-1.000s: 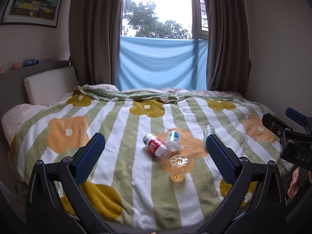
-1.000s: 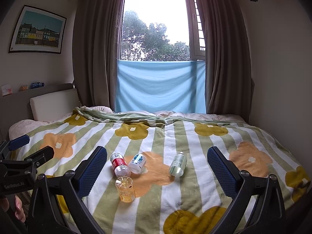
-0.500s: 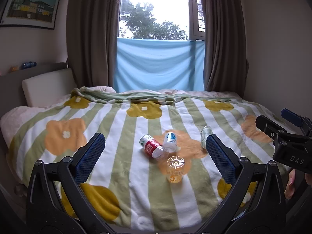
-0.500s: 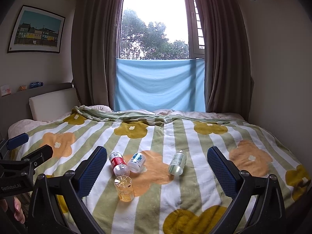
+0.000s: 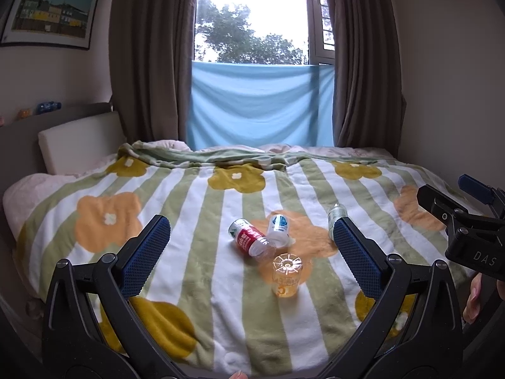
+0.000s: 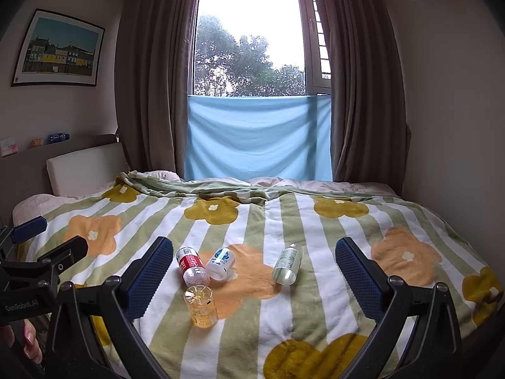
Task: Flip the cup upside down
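A clear orange-tinted plastic cup point(image 5: 286, 278) stands base-up on the striped flower blanket; it also shows in the right wrist view point(image 6: 201, 306). My left gripper point(image 5: 249, 259) is open and empty, held back from the cup, which lies between its fingers in view. My right gripper point(image 6: 252, 274) is open and empty, with the cup near its left finger point(image 6: 148, 278). The right gripper shows at the left wrist view's right edge point(image 5: 464, 221), the left gripper at the right wrist view's left edge point(image 6: 34, 268).
A red-labelled bottle point(image 6: 191, 267), a white blue-labelled bottle point(image 6: 221, 262) and a clear bottle point(image 6: 287, 267) lie beyond the cup. The bed point(image 6: 410, 221) fills the room, with a headboard on the left, walls right, and a curtained window behind.
Both grippers have drawn slightly back and tilted up; the cup and bottles sit a little lower in view. Nothing on the bed has moved.
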Demonstrator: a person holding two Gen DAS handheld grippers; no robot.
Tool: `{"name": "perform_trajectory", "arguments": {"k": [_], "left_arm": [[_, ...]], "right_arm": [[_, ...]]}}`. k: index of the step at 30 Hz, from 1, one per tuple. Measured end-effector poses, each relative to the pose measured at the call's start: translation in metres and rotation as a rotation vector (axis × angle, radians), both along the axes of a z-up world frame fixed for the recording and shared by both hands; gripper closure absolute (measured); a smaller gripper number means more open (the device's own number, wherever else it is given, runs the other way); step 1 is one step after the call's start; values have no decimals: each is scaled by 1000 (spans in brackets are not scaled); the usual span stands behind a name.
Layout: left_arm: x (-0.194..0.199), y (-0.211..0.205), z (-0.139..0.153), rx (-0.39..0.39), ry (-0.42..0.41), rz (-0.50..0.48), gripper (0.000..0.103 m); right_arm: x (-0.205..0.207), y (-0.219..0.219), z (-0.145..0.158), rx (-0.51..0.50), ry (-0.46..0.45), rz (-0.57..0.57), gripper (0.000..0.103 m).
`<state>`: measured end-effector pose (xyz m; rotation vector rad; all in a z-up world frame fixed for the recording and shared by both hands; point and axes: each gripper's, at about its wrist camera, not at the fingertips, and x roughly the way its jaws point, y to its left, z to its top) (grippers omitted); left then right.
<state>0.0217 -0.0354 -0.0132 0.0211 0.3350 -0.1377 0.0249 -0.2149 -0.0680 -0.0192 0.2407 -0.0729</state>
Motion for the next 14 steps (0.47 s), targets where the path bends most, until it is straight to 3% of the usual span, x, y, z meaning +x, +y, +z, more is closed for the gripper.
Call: {"name": "perform_trajectory", "arguments": {"k": [14], "left_arm": [[-7, 4, 3, -4, -65, 15, 0]], "right_arm": [[1, 0, 1, -1, 2, -1, 0]]}}
